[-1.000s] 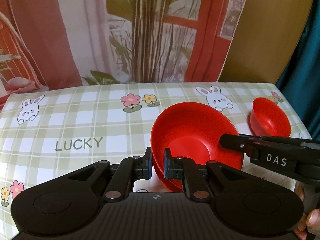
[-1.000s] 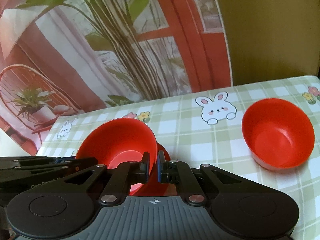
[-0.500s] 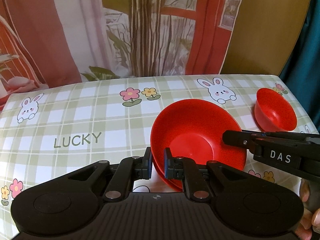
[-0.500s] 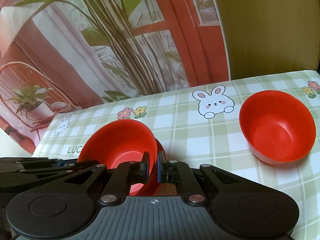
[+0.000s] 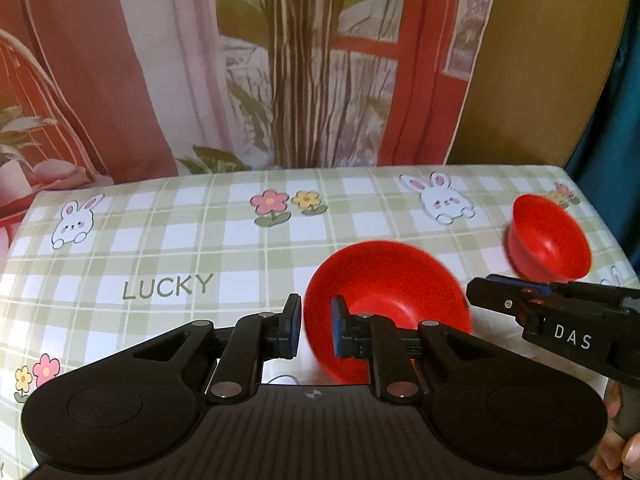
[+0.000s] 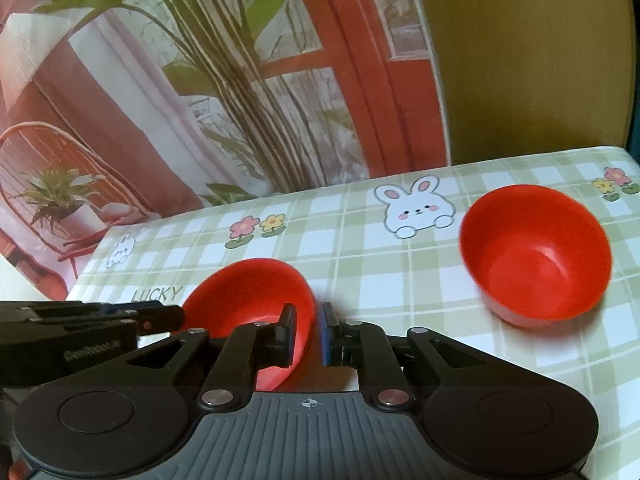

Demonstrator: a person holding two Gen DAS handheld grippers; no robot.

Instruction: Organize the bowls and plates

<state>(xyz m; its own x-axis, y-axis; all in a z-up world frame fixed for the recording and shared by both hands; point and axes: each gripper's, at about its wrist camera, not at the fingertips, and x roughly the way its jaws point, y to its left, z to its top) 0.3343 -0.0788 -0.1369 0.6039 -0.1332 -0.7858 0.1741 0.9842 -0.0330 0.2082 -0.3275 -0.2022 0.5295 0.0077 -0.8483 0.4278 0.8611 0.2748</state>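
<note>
Release step. Left gripper and right gripper straddle opposite rims of the near red bowl; both pairs of jaws have just been opening and now stand narrowly apart, the rim between them, the pads seemingly clear of it. The bowl appears to rest on the checked surface. Farther right stands a smaller red bowl, well apart. Next, judged: withdraw both grippers, then fetch the smaller bowl for nesting.

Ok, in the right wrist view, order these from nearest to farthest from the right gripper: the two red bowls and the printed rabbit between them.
1. The near red bowl, its rim between the right gripper fingers, low and left.
2. The far red bowl, off to the right.
3. The printed rabbit, farther back, near the table's far edge.
</note>
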